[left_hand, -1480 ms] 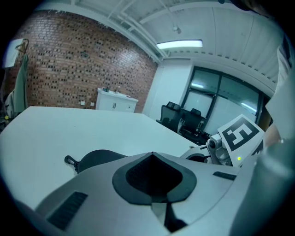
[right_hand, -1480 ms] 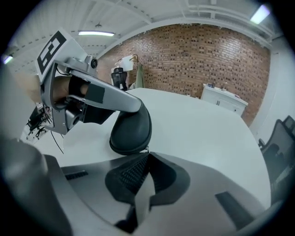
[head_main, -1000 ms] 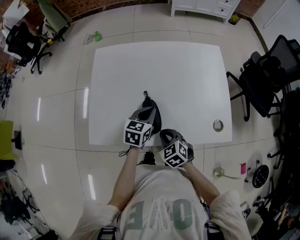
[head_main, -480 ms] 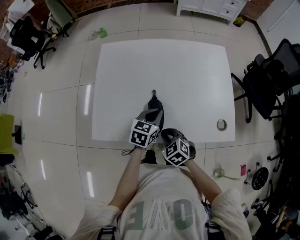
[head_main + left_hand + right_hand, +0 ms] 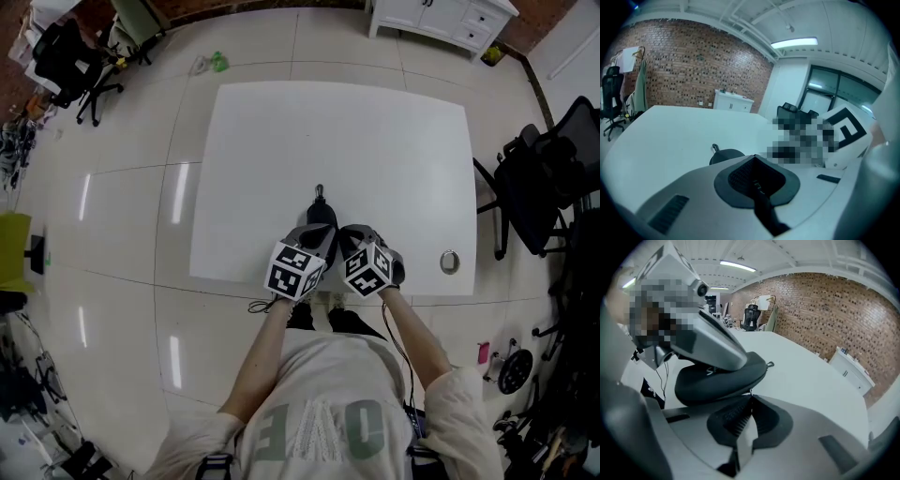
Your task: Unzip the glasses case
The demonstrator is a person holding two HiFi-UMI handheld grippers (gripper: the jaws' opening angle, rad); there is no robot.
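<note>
The black glasses case (image 5: 322, 214) lies near the front edge of the white table (image 5: 375, 141), its small loop (image 5: 319, 192) pointing away from me. My left gripper (image 5: 313, 236) is shut and rests on top of the case's near end; in the right gripper view the left gripper (image 5: 740, 363) lies flat over the case (image 5: 712, 380). Beside it on the right, my right gripper (image 5: 345, 234) is also shut. Its tips (image 5: 750, 397) sit against the case's side seam by a small zip pull (image 5: 750, 391). In the left gripper view only the case's far end (image 5: 725, 154) shows past the shut jaws.
A small metal ring (image 5: 450, 262) lies on the table at the front right. Black office chairs (image 5: 544, 178) stand to the right and another chair (image 5: 66, 56) at the far left. A white cabinet (image 5: 441, 14) stands behind the table. My body is close to the front edge.
My right gripper has moved from the table's front edge up and left to the side of the case. The left gripper has stayed on the case.
</note>
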